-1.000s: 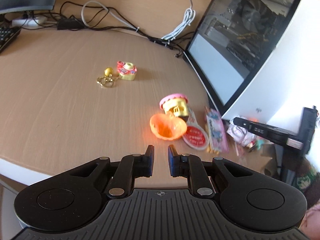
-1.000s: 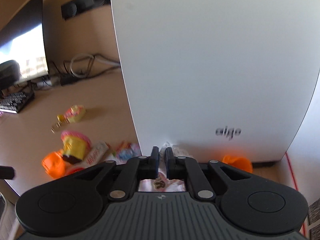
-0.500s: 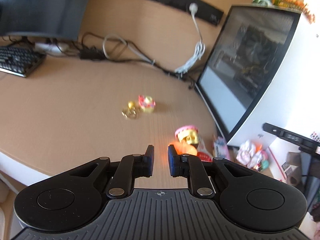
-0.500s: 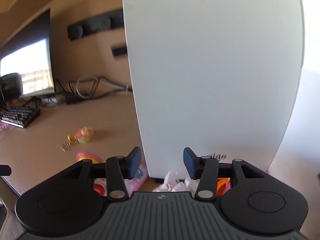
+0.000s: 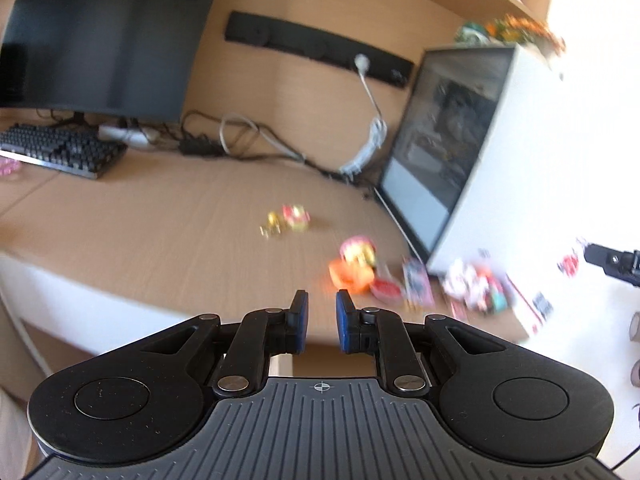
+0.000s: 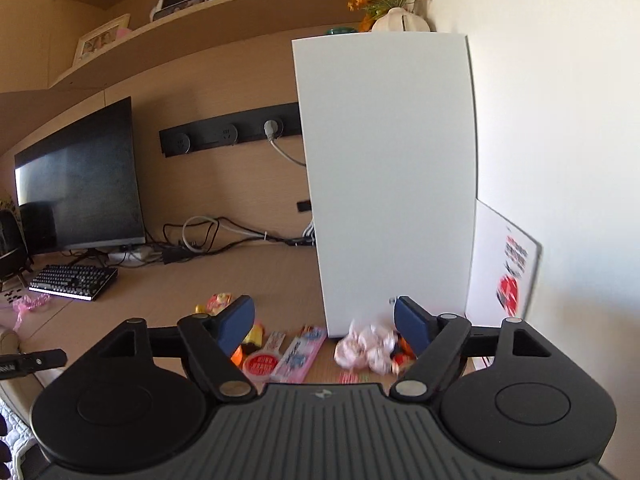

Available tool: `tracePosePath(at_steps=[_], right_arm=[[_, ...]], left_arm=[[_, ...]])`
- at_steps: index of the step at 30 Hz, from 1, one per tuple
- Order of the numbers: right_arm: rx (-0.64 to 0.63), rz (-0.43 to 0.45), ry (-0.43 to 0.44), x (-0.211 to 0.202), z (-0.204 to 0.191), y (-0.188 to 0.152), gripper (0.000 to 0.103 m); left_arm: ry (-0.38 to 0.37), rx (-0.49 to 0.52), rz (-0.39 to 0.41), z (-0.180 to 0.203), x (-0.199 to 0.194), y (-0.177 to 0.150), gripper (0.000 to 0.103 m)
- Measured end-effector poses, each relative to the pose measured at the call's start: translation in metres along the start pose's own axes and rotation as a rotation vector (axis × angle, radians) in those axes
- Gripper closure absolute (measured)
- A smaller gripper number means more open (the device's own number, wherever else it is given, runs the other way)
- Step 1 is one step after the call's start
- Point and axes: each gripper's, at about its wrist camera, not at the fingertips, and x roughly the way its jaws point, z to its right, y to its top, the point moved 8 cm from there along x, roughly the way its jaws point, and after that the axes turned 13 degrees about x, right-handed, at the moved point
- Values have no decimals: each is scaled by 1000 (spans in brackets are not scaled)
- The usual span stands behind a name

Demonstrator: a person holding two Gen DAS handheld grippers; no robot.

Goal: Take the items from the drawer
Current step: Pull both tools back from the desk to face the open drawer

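No drawer shows in either view. Small items lie on the wooden desk (image 5: 160, 232) beside a white computer case (image 6: 392, 180): an orange toy (image 5: 351, 276), a pink-and-yellow cupcake toy (image 5: 358, 250), a pink packet (image 6: 298, 354) and a clear bag of small toys (image 6: 368, 346). My right gripper (image 6: 324, 312) is wide open, back from the bag, with nothing between its fingers. My left gripper (image 5: 320, 304) hovers off the desk's front edge, its pads a narrow gap apart and holding nothing. The left wrist view is blurred.
A keychain charm (image 5: 296, 216) lies further in on the desk. A monitor (image 5: 104, 36), keyboard (image 5: 60, 150) and a tangle of cables (image 5: 240, 140) fill the back. A white card (image 6: 508, 264) leans right of the case. Shelves run above.
My right gripper opened, let go of the clear bag by the case and drew back. My left gripper also pulled back from the items, its jaws unchanged.
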Motion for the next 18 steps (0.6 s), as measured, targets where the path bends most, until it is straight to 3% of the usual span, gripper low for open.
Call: tracePosePath(at_steps=[4,12,18], right_arm=[[3,-40,-31,-25,-4,-27,25],[-38,-64,20,-88,-11,-61,25],[16,-129,31,-128,20,-118,24]], left_arm=[[-17,19,-10,19,-22,-23,87],[-16,28,16,72,-71,-66,87],[25,84,-34,129,-96,-118,87]])
